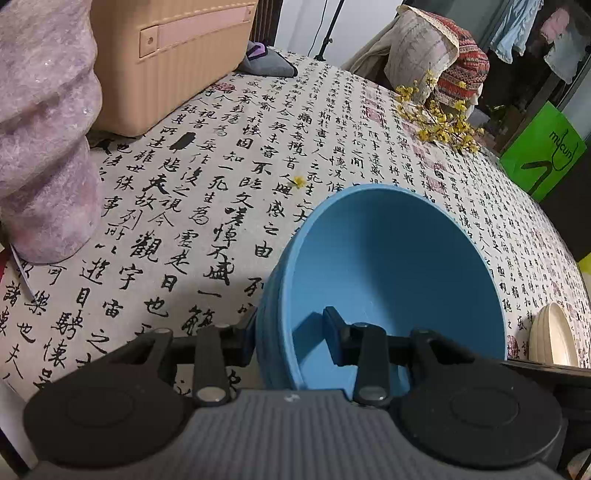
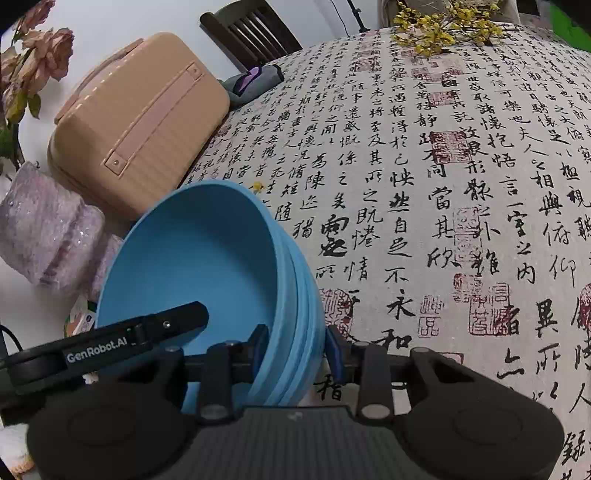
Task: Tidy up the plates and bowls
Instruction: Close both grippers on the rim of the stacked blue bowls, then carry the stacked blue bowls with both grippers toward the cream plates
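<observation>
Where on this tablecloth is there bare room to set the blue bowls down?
Open cloth lies beyond the stack of blue plastic bowls, toward the yellow flower sprig, and all along its right side. It is crowded on the left: the peach ribbed case and pink fuzzy bundle sit close. A cream dish occupies the near right edge.

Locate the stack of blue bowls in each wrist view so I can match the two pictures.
Left wrist: stack of blue bowls lower centre-right, its left wall between the fingers.
Right wrist: stack of blue bowls lower centre-left, its right wall between the fingers.
Shared landmark: peach ribbed case, upper left in both.
</observation>
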Demonstrator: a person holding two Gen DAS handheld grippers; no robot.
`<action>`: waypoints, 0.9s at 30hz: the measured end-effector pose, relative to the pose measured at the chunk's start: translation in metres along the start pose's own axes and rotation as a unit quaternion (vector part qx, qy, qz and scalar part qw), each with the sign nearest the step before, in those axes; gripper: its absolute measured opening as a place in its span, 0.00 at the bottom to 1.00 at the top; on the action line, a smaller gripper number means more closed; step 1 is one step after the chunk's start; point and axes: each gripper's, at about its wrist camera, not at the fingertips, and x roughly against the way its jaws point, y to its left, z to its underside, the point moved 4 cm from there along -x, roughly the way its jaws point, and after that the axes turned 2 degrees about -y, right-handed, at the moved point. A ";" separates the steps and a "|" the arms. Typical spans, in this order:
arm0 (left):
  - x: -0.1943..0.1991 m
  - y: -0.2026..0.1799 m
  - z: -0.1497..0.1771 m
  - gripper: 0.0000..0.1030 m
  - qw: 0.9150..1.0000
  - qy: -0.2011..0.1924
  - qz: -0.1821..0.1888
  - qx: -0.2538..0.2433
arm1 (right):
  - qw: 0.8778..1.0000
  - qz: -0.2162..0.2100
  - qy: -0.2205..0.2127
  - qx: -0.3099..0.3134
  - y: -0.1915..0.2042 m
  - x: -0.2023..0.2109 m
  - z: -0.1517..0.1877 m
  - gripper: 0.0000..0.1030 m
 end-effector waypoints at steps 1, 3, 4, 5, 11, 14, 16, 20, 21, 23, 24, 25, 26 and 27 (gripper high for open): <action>0.000 0.000 0.000 0.36 1.000 0.001 0.001 0.000 | 1.000 0.001 0.000 -0.002 -0.001 0.001 0.000 0.32; 0.000 -0.002 0.000 0.36 1.000 0.002 0.001 -0.002 | 1.000 0.002 0.000 -0.003 -0.002 0.003 0.001 0.32; 0.000 -0.003 0.000 0.36 1.000 0.001 0.001 -0.004 | 1.000 0.002 -0.001 -0.003 -0.002 0.004 0.001 0.32; 0.001 -0.004 0.000 0.36 1.000 0.000 0.002 -0.005 | 1.000 0.002 -0.001 -0.003 -0.003 0.006 0.001 0.32; 0.004 -0.008 -0.002 0.36 1.000 -0.006 0.003 -0.007 | 1.000 0.001 -0.004 -0.006 -0.004 0.014 0.001 0.32; 0.005 -0.012 -0.002 0.36 1.000 -0.009 0.005 -0.011 | 1.000 0.001 -0.007 -0.006 -0.006 0.019 -0.001 0.32; 0.006 -0.015 -0.002 0.36 1.000 -0.010 0.007 -0.013 | 1.000 0.001 -0.011 -0.007 -0.007 0.024 -0.001 0.32; 0.007 -0.020 -0.002 0.36 1.000 -0.013 0.010 -0.018 | 1.000 0.001 -0.016 -0.009 -0.011 0.032 0.000 0.32; 0.008 -0.021 -0.002 0.36 1.000 -0.014 0.011 -0.019 | 1.000 0.002 -0.016 -0.009 -0.012 0.034 0.001 0.32; 0.008 -0.025 -0.002 0.36 1.000 -0.015 0.011 -0.022 | 1.000 0.004 -0.018 -0.009 -0.014 0.037 0.002 0.32; 0.008 -0.026 -0.002 0.36 1.000 -0.015 0.012 -0.023 | 1.000 0.004 -0.018 -0.009 -0.015 0.039 0.002 0.32; 0.008 -0.028 -0.002 0.36 1.000 -0.015 0.012 -0.024 | 1.000 0.005 -0.019 -0.009 -0.016 0.041 0.002 0.32; 0.009 -0.030 -0.002 0.36 0.999 -0.016 0.013 -0.025 | 1.000 0.005 -0.020 -0.010 -0.015 0.043 0.002 0.32; 0.009 -0.031 -0.002 0.36 0.999 -0.017 0.013 -0.025 | 1.000 0.005 -0.022 -0.010 -0.016 0.045 0.002 0.32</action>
